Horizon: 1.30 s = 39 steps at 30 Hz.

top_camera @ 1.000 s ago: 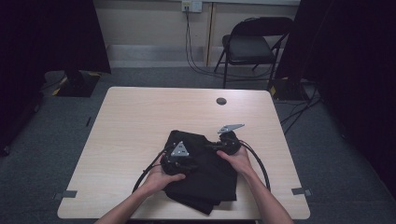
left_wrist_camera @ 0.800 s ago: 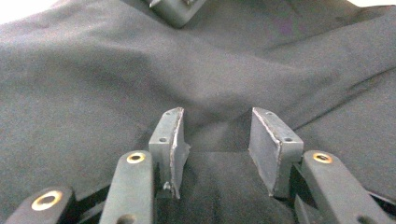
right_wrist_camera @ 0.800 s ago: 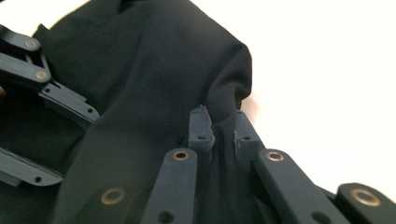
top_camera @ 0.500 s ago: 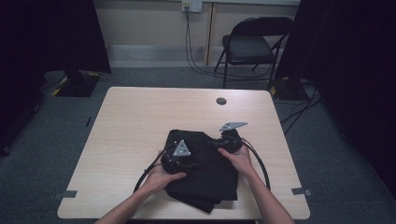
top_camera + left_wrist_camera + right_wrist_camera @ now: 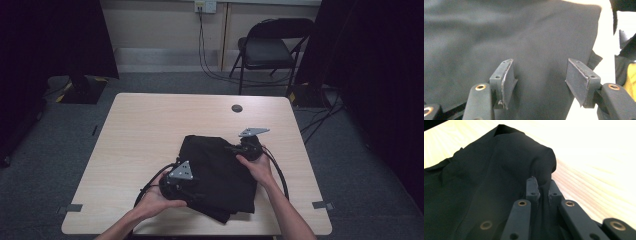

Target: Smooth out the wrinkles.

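Black cloth (image 5: 220, 175), folded into a thick, roughly square bundle, lies on the pale wooden table (image 5: 150, 130), on the part of the top nearest the person and a little toward the person's right. Taking the cloth as the landmark: the left gripper (image 5: 176, 186) sits at its near left edge, held in the person's left hand (image 5: 157, 199), with its grey three-cornered plate (image 5: 181, 171) over the fabric. In the left gripper view its two jaws stand wide apart, released, with the flat dark cloth (image 5: 499, 37) spread beyond and beneath them and nothing caught between the pads. The right gripper (image 5: 245, 146) is at the cloth's far right corner, the right hand (image 5: 257, 167) behind it resting against the fabric's right edge. In the right gripper view its jaws are drawn close together and clamped on a raised fold of the cloth (image 5: 541, 162), which bulges up just beyond the tips while the light wood grain of the table runs off to the side. Beyond the cloth, toward the table's far edge, a small round dark grommet (image 5: 236, 108) sits in the tabletop, well apart from the fabric.
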Available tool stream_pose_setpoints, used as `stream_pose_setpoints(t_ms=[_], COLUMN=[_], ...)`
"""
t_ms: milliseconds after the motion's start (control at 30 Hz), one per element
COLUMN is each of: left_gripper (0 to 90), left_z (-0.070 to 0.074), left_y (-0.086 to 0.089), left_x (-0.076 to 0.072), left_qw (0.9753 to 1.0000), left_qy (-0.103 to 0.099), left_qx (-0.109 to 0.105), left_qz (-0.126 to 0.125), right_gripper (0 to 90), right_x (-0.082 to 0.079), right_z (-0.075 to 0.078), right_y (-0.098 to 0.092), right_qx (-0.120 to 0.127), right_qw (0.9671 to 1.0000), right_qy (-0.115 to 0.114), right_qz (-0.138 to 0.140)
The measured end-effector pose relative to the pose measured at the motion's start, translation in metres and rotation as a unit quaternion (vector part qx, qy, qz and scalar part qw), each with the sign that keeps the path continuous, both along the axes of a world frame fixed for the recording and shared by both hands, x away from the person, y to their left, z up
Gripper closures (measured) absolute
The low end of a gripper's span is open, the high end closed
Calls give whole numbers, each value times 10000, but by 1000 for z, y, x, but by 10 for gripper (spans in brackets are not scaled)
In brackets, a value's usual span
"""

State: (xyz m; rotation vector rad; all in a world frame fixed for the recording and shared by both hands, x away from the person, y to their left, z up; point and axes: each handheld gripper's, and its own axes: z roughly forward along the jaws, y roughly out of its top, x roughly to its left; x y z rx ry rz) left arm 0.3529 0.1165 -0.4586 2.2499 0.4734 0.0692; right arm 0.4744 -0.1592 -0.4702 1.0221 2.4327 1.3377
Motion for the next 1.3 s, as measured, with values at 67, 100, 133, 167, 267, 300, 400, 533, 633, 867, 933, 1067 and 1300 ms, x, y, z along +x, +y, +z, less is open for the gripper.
stream_pose_setpoints(t_ms=[67,100,133,167,267,300,400,533,633,867,933,1067,1300], left_gripper=[428,444,444,449,469,470,472,472,472,472,472,472,472], left_z=[-14,-20,-22,-22,-25,-25,-27,-29,-30,-30,-30,-30,-31], left_y=[-4,-8,-11,-12,-17,-19,-24,-29,-28,-29,-29,-30,-28], left_x=[3,4,4,7,13,14,19,25,25,23,22,21,20], left_qw=[9997,9997,9997,9996,9993,9993,9983,9968,9968,9962,9961,9957,9953], left_qy=[114,89,7,39,-59,-97,-234,-318,-351,-411,-431,-469,-539], left_qx=[73,157,142,146,149,150,118,59,7,51,47,56,-10], left_qz=[178,158,202,255,328,341,525,729,717,766,775,798,807], right_gripper=[834,835,835,837,837,839,840,841,842,846,846,847,848], right_x=[1,1,2,2,2,4,4,-5,-16,-61,-73,-91,-110], right_z=[1,2,3,4,8,16,27,45,53,59,56,45,18], right_y=[0,0,0,1,2,-1,-3,0,3,6,6,7,10], right_qx=[-39,-60,-99,-143,-134,-57,-33,106,160,323,319,293,-46], right_qw=[9999,9999,9997,9996,9995,9995,9991,9986,9980,9956,9951,9947,9947], right_qy=[-53,-82,-151,-188,-241,-250,-358,-511,-600,-641,-599,-369,-23], right_qz=[-81,-103,-144,-166,-184,-197,-203,-76,120,595,713,910,1025])
